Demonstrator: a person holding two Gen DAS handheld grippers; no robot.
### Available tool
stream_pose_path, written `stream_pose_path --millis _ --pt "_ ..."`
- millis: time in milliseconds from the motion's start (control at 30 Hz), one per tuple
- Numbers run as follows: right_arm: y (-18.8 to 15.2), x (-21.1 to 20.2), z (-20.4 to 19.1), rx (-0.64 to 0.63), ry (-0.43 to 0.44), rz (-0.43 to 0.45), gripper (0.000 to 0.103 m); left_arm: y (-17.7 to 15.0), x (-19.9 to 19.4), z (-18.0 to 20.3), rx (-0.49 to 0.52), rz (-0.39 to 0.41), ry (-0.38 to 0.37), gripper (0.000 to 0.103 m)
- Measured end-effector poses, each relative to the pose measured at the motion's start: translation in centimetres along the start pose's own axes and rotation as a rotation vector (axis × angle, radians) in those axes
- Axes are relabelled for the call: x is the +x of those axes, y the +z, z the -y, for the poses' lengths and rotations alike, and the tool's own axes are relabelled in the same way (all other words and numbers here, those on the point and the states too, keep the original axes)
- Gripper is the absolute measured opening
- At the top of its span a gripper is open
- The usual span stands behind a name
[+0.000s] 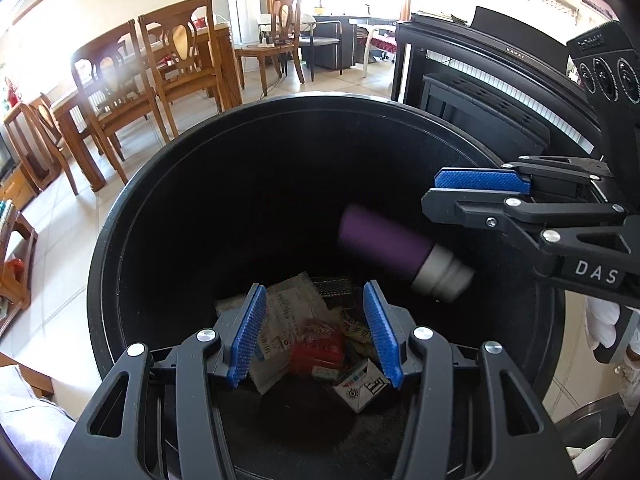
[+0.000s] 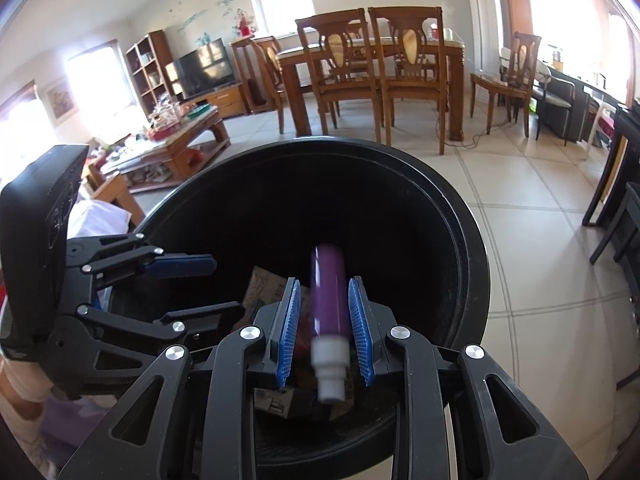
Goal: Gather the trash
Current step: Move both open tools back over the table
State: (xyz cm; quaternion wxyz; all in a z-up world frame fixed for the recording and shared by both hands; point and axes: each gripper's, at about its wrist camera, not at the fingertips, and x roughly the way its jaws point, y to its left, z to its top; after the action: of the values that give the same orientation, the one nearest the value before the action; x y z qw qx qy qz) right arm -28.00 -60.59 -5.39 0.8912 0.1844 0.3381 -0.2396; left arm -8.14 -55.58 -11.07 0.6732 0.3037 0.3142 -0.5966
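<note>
Right tool (image 2: pixel 325 330) jaws parted, purple bottle (image 2: pixel 330 300) being dropped, blurred, mid-frame into black bin (image 2: pixel 476 280); left tool (image 1: pixel 316 336) apart, empty. Bottle judged light, rigid, slippery; body being best hold.

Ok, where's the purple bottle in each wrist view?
Left wrist view: the purple bottle is right of centre, blurred, inside the black bin, below the right gripper.
Right wrist view: the bottle is at lower centre, in line with that gripper's blue fingers, white cap nearest the camera.
Shared landmark: the bin's round rim.
</note>
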Motion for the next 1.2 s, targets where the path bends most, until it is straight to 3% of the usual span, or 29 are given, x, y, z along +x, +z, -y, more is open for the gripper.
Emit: stream_pose_path --millis 267,367,433,467,500,567,667,867,933,1200 --pt "0.0 0.0 0.1 -0.001 -0.001 0.001 0.026 -0.2 0.0 0.1 0.006 0.003 0.007 0.052" --pt "0.0 0.0 0.0 0.003 0.008 0.002 0.029 -0.1 -0.1 0.2 0.007 0.009 0.014 0.057" --pt "-0.1 -0.1 0.0 0.012 0.018 0.007 0.043 -0.2 -0.3 0.6 0.019 0.023 0.028 0.074" --pt "-0.1 -0.1 0.1 0.027 0.028 0.005 0.057 -0.2 -0.6 0.5 0.021 0.031 0.04 0.078" --pt "-0.1 -0.1 0.1 0.041 0.048 0.009 0.061 -0.3 -0.7 0.6 0.021 0.038 0.048 0.081" --pt "0.0 -0.2 -0.1 0.045 0.048 0.011 0.061 -0.4 -1.2 0.5 0.017 0.053 0.057 0.082" --pt "0.2 -0.4 -0.3 0.062 0.066 0.019 0.061 -1.2 -2.0 0.2 0.012 0.078 0.082 0.093" --pt "0.5 -1.1 -1.6 0.053 0.071 0.048 0.061 -2.8 -4.2 -0.4 0.007 0.134 0.122 0.093" --pt "0.7 -1.3 -2.5 0.042 0.075 0.057 0.061 -3.3 -5.2 -0.6 -0.001 0.153 0.139 0.098" --pt "2.2 -2.3 -7.2 -0.009 0.121 0.098 0.061 -6.4 -10.8 -3.1 -0.085 0.219 0.19 0.098"
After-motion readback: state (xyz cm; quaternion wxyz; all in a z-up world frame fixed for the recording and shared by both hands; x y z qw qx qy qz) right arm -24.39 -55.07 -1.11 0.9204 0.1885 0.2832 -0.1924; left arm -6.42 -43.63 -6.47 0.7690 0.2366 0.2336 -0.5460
